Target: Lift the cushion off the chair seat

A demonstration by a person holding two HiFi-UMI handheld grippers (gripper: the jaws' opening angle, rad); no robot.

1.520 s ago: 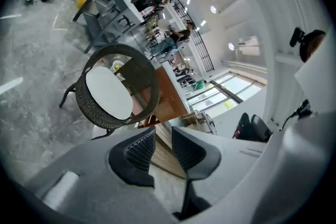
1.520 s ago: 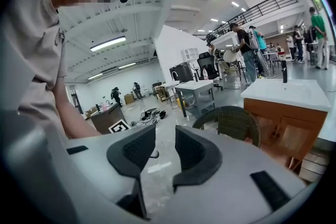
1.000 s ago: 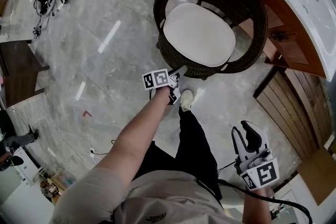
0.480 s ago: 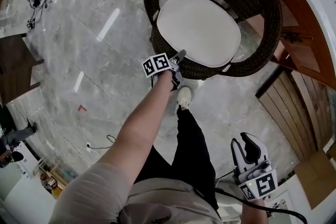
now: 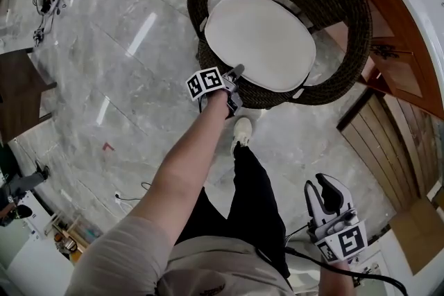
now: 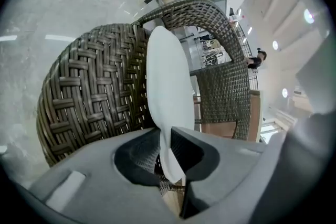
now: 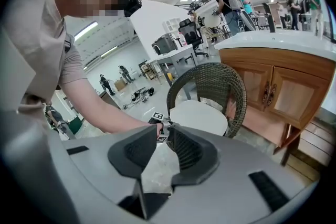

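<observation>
- One tool idles: the right gripper (image 5: 322, 185) hangs by the person's hip, jaws apart and empty.
- The left gripper (image 5: 237, 71), the nearer one, is clamped on the front edge of the cushion (image 5: 260, 38).
- The cushion lies on the seat of the chair (image 5: 347, 3), stretching away from those jaws toward the backrest.

- The cushion (image 5: 260, 38) is a thin off-white pad, a rounded oval with a smooth, plain cover.
- It lies flat on the seat and covers pretty much all of it.
- Its near front edge is pinched between the left tongs (image 5: 236, 73), and the pad tapers to a thin lip right there.
- The chair (image 5: 333, 3) is a dark brown woven wicker tub chair. It has a round base and a curved back that wraps around behind the cushion, and it stands upright on the grey floor (image 5: 139, 80).
</observation>
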